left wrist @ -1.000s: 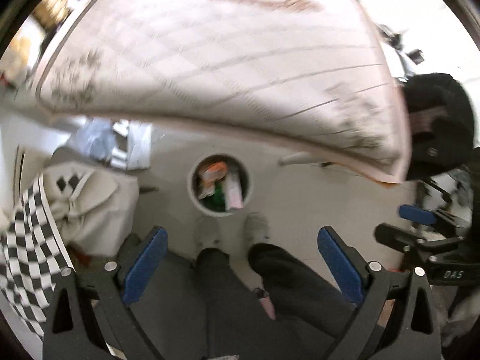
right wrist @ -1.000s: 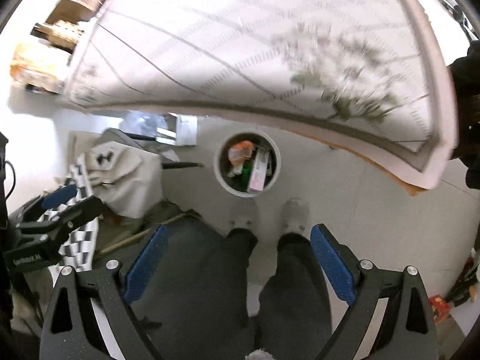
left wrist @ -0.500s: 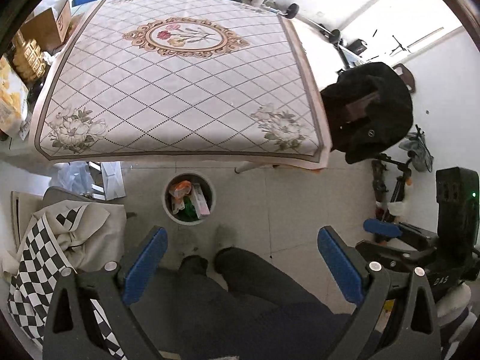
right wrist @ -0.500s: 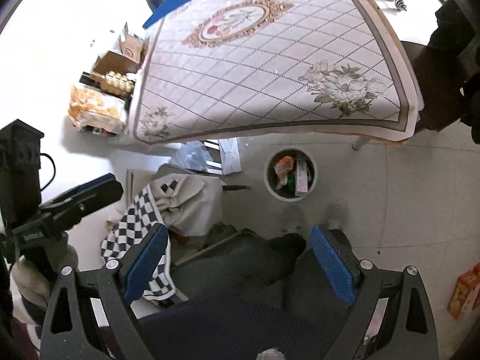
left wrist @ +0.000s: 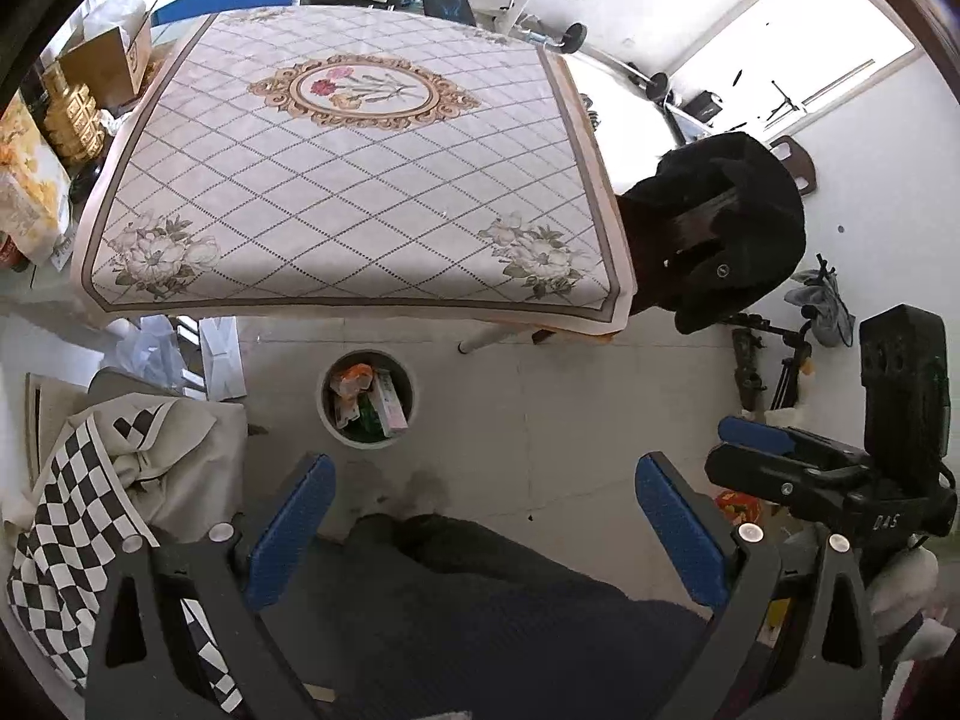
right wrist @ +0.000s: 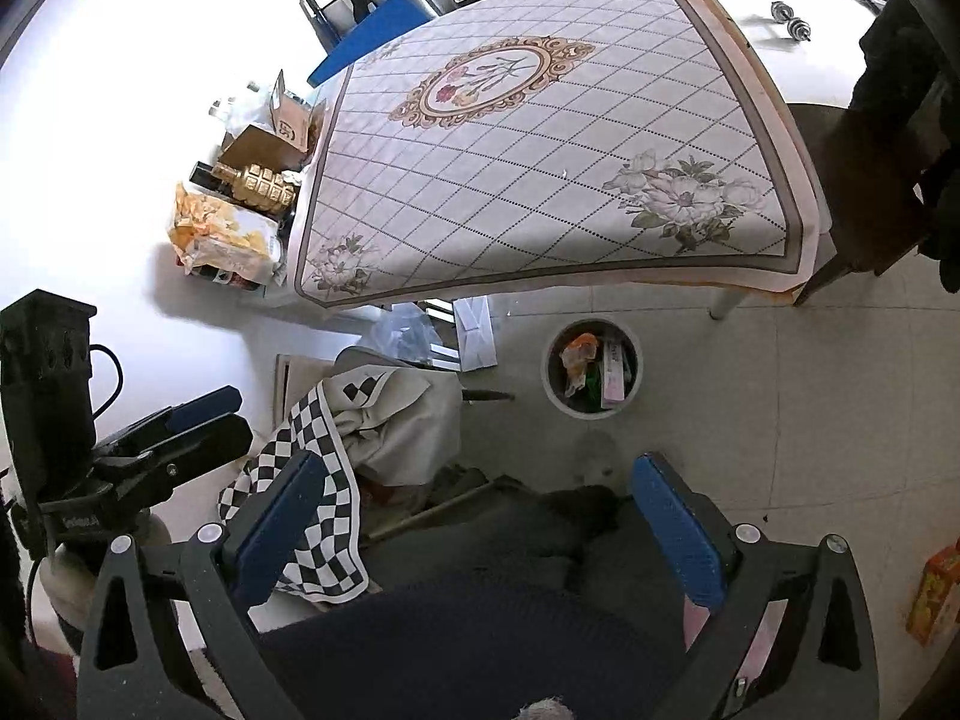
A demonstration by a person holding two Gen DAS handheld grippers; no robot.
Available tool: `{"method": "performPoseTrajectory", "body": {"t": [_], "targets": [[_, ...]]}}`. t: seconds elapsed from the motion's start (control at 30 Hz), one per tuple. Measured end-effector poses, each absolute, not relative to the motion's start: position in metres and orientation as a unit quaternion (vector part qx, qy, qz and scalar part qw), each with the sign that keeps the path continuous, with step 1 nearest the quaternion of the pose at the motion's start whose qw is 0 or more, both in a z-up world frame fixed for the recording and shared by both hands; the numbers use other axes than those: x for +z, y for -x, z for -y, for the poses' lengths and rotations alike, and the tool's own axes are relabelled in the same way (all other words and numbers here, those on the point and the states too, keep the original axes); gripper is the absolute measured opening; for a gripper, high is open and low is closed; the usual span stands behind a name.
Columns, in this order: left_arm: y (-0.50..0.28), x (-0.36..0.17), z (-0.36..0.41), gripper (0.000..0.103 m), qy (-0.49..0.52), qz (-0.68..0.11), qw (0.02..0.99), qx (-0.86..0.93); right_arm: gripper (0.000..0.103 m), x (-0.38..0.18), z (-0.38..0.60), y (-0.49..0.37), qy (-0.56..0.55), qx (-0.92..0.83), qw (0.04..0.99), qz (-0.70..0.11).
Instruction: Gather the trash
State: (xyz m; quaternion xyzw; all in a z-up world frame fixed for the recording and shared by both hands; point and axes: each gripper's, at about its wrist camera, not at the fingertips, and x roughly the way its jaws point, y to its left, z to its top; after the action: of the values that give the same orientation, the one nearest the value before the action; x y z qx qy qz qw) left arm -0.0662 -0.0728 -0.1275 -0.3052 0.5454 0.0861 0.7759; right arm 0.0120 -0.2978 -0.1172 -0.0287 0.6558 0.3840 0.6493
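A round white trash bin (left wrist: 366, 399) stands on the floor in front of the table; it also shows in the right wrist view (right wrist: 592, 368). Inside it lie an orange wrapper (left wrist: 351, 377), a pink-and-white box (left wrist: 390, 405) and something green. My left gripper (left wrist: 483, 516) is open and empty, held high above the floor and the person's legs. My right gripper (right wrist: 480, 516) is open and empty too, equally high. Each gripper shows in the other's view, the right one (left wrist: 780, 462) and the left one (right wrist: 180, 426).
A table with a floral diamond-pattern cloth (left wrist: 360, 180) stands beyond the bin. A chair draped with a black coat (left wrist: 720, 234) is at its right. A chair with checkered cloth (left wrist: 120, 480) is at left. Boxes and gold bottles (right wrist: 258, 186) lie left of the table.
Both grippers have risen and pulled back from the bin. The bin looks smaller and the whole tabletop has come into view. Both stay open.
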Motion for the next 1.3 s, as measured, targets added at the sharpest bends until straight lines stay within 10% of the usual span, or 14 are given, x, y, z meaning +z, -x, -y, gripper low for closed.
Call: {"method": "performPoseTrajectory", "body": {"t": [1.3], "targets": [[0.074,-0.117,0.085,0.103,0.314,-0.536,0.780,0.078,0.103,-0.110,0.297,-0.003,0.045,0.400,0.644,-0.651]]}}
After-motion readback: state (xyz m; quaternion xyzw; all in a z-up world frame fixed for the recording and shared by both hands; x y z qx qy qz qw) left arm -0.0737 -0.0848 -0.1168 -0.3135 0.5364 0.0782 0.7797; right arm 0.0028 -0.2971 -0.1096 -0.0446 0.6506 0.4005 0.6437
